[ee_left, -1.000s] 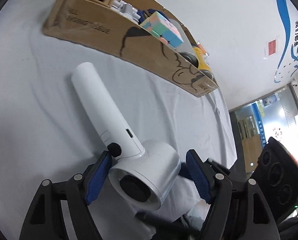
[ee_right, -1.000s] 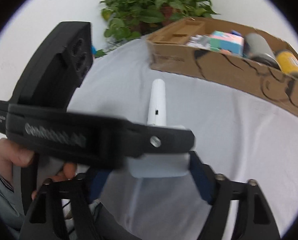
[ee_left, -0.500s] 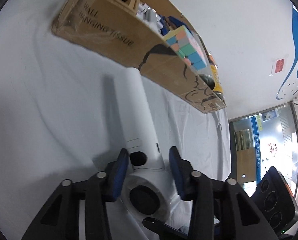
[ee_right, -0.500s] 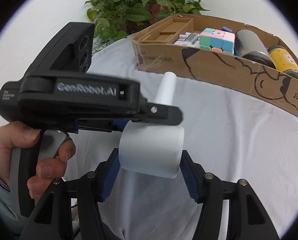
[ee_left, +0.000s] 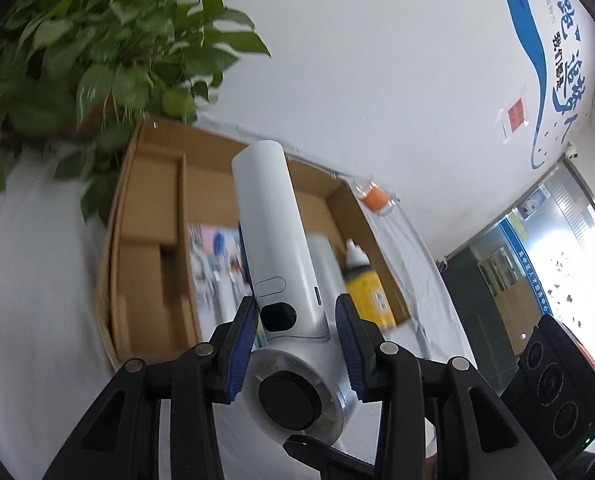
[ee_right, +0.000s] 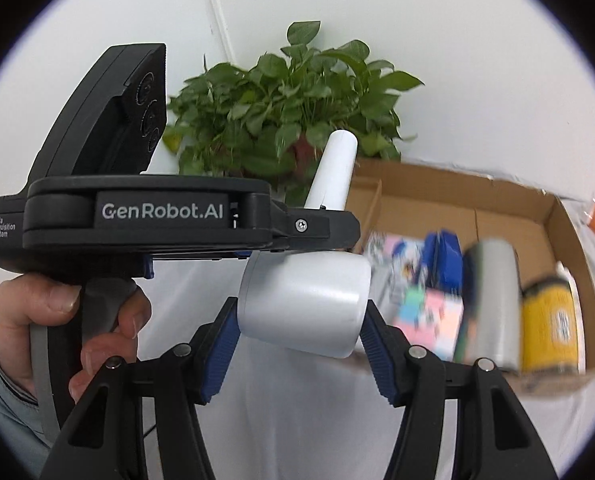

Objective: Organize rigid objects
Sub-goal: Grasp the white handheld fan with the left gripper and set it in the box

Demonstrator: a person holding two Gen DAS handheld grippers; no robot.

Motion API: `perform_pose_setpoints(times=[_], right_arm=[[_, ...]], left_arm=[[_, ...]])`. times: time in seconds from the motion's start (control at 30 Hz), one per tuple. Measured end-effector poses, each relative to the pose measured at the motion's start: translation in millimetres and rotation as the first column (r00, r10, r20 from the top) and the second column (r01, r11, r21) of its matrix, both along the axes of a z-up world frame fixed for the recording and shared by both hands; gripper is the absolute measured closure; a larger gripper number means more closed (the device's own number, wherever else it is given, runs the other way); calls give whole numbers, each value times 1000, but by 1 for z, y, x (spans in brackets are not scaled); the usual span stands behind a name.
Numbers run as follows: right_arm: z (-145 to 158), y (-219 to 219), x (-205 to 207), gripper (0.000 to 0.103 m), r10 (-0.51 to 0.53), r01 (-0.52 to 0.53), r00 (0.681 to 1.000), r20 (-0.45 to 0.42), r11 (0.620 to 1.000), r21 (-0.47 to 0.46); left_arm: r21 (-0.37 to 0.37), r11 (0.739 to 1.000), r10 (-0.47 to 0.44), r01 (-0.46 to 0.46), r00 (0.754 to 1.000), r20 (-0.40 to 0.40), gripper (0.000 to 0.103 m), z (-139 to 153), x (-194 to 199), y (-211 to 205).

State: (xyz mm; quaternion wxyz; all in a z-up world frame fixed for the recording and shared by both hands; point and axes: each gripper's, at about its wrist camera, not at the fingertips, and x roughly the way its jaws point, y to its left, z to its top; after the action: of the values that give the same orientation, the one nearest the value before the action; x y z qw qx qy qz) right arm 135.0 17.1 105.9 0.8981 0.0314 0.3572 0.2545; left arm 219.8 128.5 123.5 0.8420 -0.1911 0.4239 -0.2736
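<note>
both grippers are pinching one white hair dryer and holding it in the air above the white cloth, in front of the open cardboard box. left gripper is clamping the dryer where the handle meets the round head, blue pads pressing on both sides, handle pointing up and away toward the box. right gripper is gripping the dryer's barrel, blue pads touching both sides of it. in the right wrist view the left gripper's black body is sitting across the top of the dryer, a hand squeezing its trigger grip. the box is holding a yellow can, a grey cylinder, a pastel cube, printed packets and brown inserts, all blurred. green plant is standing behind the box by the white wall. small orange thing is lying on the cloth just beyond the box's far corner.
</note>
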Motion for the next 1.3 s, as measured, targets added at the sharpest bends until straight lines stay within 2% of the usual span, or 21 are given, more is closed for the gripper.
perform_pose_setpoints(times=[0.13, 0.27, 0.33, 0.43, 0.53, 0.6, 0.67, 0.73, 0.83, 0.9, 0.97, 1.03, 1.07, 1.1, 1.17, 1.23, 1.3], right_arm=[[9, 23, 67, 44, -2, 5, 998, -69, 999, 49], [-8, 41, 114, 44, -8, 21, 982, -187, 998, 66], [-29, 50, 140, 44, -8, 25, 964, -268, 998, 62], [-53, 61, 150, 44, -7, 23, 939, -343, 999, 41], [-69, 66, 157, 42, -21, 29, 925, -380, 999, 16], [-71, 65, 160, 42, -22, 24, 923, -383, 1000, 0], [-68, 61, 159, 41, 20, -13, 916, -400, 1000, 21], [-56, 51, 148, 41, 62, -50, 931, -359, 998, 42], [-34, 12, 128, 41, 66, -50, 958, -278, 997, 62], [-23, -22, 123, 41, 29, -11, 967, -252, 997, 71], [-18, -54, 128, 41, -43, 52, 973, -226, 998, 33], [-24, -76, 145, 41, -96, 94, 965, -244, 995, -18], [-27, -82, 149, 43, -112, 102, 959, -258, 993, -53], [-37, -87, 160, 50, -139, 115, 948, -286, 988, -100], [-54, -91, 170, 65, -152, 110, 925, -347, 984, -137], [-66, -88, 171, 67, -123, 74, 915, -384, 988, -138], [-74, -77, 167, 70, -121, 57, 919, -374, 983, -177]], left_arm=[[29, 1000, 1, 0, 1000, -29, 66, 0, 66, 26], [14, 1000, 7, -5, 991, -132, 67, -43, 120, 50], [18, 1000, 4, 0, 984, -179, 67, -69, 133, 57], [8, 1000, 5, -3, 971, -240, 67, -99, 147, 67], [-12, 1000, -13, 11, 971, -239, 71, -104, 147, 67], [23, 1000, -10, 16, 971, -239, 71, -104, 146, 63], [59, 998, -9, 23, 974, -227, 73, -103, 142, 60], [78, 997, -9, 25, 979, -202, 73, -99, 136, 61], [121, 993, 21, -1, 987, -157, 73, -89, 122, 60], [144, 989, 24, -6, 993, -119, 73, -82, 115, 62], [170, 985, -4, 18, 997, -80, 73, -76, 109, 54], [206, 978, -23, 39, 997, -76, 73, -76, 108, 43], [232, 972, -19, 35, 997, -71, 73, -77, 108, 40], [248, 968, -17, 35, 997, -73, 73, -78, 108, 38], [260, 965, -14, 39, 995, -94, 72, -85, 109, 36], [271, 962, -12, 35, 996, -86, 69, -86, 106, 36], [286, 958, 0, 25, 996, -87, 69, -84, 103, 38]])
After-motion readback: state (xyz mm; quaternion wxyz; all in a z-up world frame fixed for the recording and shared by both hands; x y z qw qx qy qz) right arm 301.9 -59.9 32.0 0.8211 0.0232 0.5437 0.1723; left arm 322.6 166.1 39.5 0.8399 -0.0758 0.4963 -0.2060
